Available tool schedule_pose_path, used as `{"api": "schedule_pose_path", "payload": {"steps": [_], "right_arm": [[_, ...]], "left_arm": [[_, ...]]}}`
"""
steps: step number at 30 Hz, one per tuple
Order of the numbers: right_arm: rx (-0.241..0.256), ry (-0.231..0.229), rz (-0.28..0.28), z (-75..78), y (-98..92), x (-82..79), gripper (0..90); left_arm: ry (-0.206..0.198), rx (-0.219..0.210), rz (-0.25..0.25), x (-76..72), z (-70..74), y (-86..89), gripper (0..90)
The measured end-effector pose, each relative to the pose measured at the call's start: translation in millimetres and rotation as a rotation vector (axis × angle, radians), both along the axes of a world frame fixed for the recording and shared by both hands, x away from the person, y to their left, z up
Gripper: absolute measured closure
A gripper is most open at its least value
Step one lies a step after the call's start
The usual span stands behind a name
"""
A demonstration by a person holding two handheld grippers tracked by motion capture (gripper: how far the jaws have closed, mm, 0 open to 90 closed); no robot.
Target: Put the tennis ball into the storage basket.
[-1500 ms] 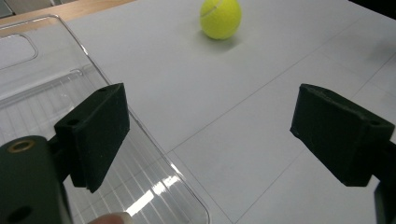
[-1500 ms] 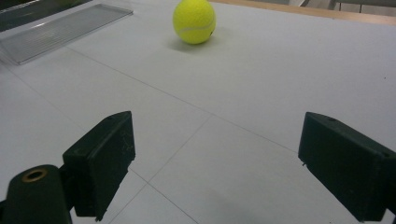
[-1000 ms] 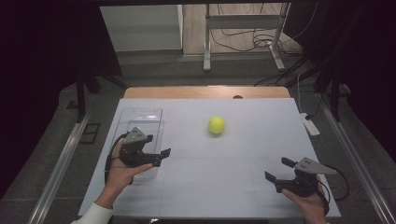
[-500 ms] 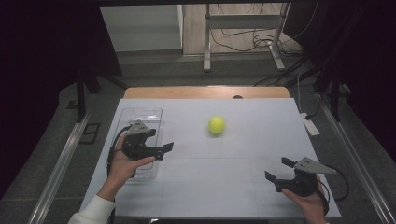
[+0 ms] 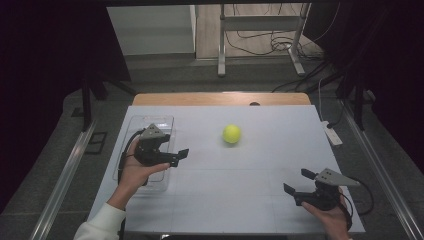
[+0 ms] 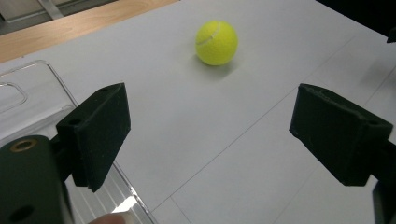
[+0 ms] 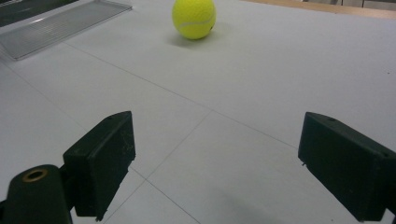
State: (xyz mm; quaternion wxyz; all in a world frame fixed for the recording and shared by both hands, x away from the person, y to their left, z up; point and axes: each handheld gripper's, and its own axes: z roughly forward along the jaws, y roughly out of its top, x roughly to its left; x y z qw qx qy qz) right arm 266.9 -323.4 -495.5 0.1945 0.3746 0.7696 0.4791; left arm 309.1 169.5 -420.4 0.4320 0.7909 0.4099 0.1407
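The high view is unevenly lit — the white surface (image 5: 260, 170) is bright and even, while the room around it falls into near black at left and right. Light comes from above, so shadows are soft and short: a faint one sits under the yellow ball (image 5: 231, 133). In the left gripper view the ball (image 6: 216, 42) is sharp, with a small grey shadow just below it, and the near black tongs (image 6: 224, 140) look slightly soft. A small glare spot shines on the clear tray (image 6: 119, 205) at the bottom edge. The right gripper view is evenly lit, a little grainy — the tongs (image 7: 233, 168) blur at their edges.
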Motion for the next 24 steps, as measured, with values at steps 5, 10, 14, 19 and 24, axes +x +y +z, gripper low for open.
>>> {"api": "schedule_pose_path", "payload": {"steps": [5, 10, 14, 19, 24], "right_arm": [[-0.003, 0.002, -0.003, -0.2, 0.0, -0.2, 11.1], [0.000, 0.004, -0.003, -1.1, 0.4, -0.5, 11.1], [-0.003, 0.006, -0.001, -1.5, 1.1, -0.5, 11.1], [-0.004, 0.006, -0.001, -1.7, 1.2, -0.5, 11.1], [-0.005, 0.006, -0.002, -2.0, 0.5, -0.3, 11.1]], "left_arm": [[0.010, 0.009, -0.005, 6.4, -1.8, -3.9, 13.1], [0.014, 0.016, -0.008, 11.8, -2.2, -7.4, 13.0], [0.011, 0.016, -0.021, 17.9, -2.4, -11.7, 12.9], [0.019, 0.029, -0.031, 26.2, -3.0, -17.7, 12.8], [0.025, 0.041, -0.034, 32.0, -2.9, -21.8, 12.8]]}}
